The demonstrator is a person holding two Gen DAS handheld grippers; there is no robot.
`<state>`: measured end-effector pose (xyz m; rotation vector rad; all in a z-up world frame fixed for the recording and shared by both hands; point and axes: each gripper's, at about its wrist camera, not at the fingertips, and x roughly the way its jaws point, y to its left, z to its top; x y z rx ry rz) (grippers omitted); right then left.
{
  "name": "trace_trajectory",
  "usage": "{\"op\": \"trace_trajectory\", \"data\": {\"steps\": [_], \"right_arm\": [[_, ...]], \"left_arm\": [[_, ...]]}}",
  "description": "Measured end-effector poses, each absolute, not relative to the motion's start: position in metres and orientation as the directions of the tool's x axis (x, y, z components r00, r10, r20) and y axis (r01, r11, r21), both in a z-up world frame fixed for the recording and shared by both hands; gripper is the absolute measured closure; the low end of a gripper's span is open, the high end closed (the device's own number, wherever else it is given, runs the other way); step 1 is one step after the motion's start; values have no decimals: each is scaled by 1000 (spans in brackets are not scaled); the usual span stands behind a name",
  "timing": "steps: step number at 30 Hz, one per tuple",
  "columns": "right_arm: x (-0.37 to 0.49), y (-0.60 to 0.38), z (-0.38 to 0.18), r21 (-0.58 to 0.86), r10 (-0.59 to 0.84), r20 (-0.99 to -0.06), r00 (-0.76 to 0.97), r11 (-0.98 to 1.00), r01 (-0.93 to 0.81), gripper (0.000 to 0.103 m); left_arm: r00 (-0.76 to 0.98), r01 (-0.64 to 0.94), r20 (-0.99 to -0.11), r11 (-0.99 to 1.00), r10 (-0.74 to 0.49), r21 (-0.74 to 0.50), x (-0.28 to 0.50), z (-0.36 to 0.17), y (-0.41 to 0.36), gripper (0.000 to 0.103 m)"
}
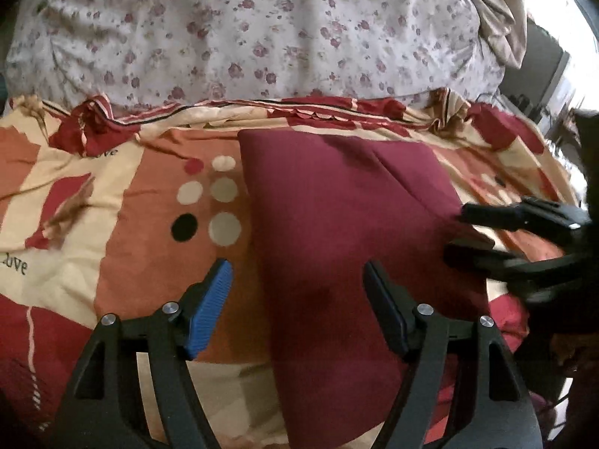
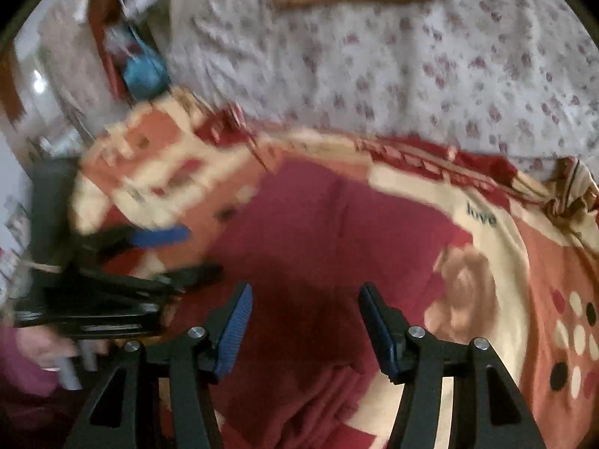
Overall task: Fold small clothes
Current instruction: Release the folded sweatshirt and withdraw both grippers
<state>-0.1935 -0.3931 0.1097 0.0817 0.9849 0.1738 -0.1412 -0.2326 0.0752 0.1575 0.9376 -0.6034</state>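
Maroon garment (image 1: 337, 202): matt cloth with a fine rib, smooth, one soft crease across the upper part.
Patterned bedspread (image 1: 149, 224): thin printed cloth in red, orange and cream, slight sheen, rumpled along the far edge.
Floral sheet (image 1: 262, 37): pale cotton-like cloth, matt, finely crinkled.
Left tool (image 1: 297, 307): matt black plastic arms, brushed bright metal pins at the joints.
Left tool pads (image 1: 209, 310): blue, rubbery, closely ridged.
Right tool (image 2: 305, 331): same matt black plastic, blue ridged pads, shiny metal pins.
Beige fabric (image 1: 501, 7): soft, dull, hanging in folds.
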Motion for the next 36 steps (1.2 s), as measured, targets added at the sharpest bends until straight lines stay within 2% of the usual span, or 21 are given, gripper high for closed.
{"op": "trace_trajectory", "data": {"steps": [2, 5, 15, 17, 18, 19, 31, 36], "right_arm": [[-192, -396, 80, 78, 98, -873, 478, 995, -62, 48], [-201, -407, 58, 104, 102, -878, 468, 994, -22, 47], [-237, -415, 112, 167, 120, -802, 585, 986, 27, 46], [-241, -410, 123, 169, 101, -787, 609, 984, 55, 38], [-244, -408, 127, 172, 92, -782, 616, 983, 70, 30], [-247, -407, 130, 176, 85, -780, 620, 981, 87, 28], [-251, -396, 125, 225, 91, -814, 573, 960, 167, 26], [-250, -389, 129, 184, 57, -803, 593, 970, 156, 26]], "left_arm": [[464, 543, -795, 835, -390, -93, -147, 74, -233, 30], [488, 533, -789, 843, -374, -70, -151, 75, -232, 30], [570, 463, -758, 886, -316, -21, -162, 91, -225, 30], [583, 456, -752, 890, -307, -9, -165, 96, -225, 30], [590, 456, -747, 890, -308, -7, -167, 98, -224, 30], [595, 455, -742, 891, -310, -8, -169, 101, -223, 30], [658, 432, -695, 901, -291, 31, -188, 123, -217, 30], [658, 429, -688, 903, -304, 11, -188, 127, -214, 30]]}}
